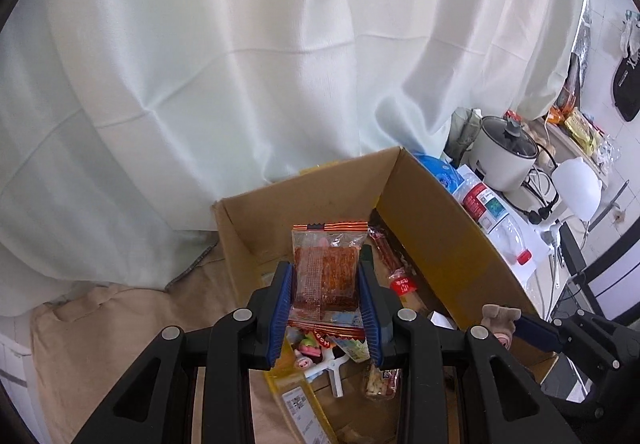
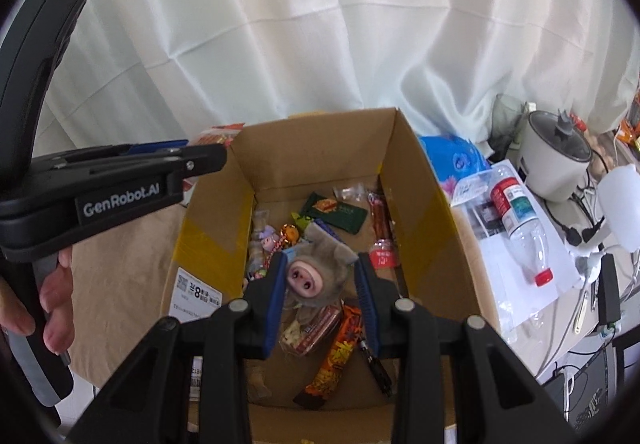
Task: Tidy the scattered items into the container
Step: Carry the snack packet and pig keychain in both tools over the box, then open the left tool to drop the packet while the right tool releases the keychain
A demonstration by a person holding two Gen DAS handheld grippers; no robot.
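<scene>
An open cardboard box (image 1: 436, 228) (image 2: 424, 179) stands on a beige cloth and holds several snack packets and small toys. My left gripper (image 1: 326, 300) is shut on a clear packet of red snack (image 1: 325, 276), held above the box's left part. My right gripper (image 2: 322, 284) is shut on a grey plush toy with a pink snout (image 2: 316, 264), hanging over the middle of the box. In the left wrist view the plush toy (image 1: 500, 322) and the right gripper's blue finger (image 1: 536, 330) show at the lower right. The left gripper's body (image 2: 100, 179) appears at the left of the right wrist view, held by a hand (image 2: 52, 308).
A white curtain (image 1: 240, 63) hangs right behind the box. To the right lie a plastic bottle with a red cap (image 2: 520, 228), a sheet of paper (image 2: 516, 284), a blue bag (image 2: 452, 155), a rice cooker (image 2: 556, 155) and cables. Beige cloth (image 1: 120, 344) spreads to the left.
</scene>
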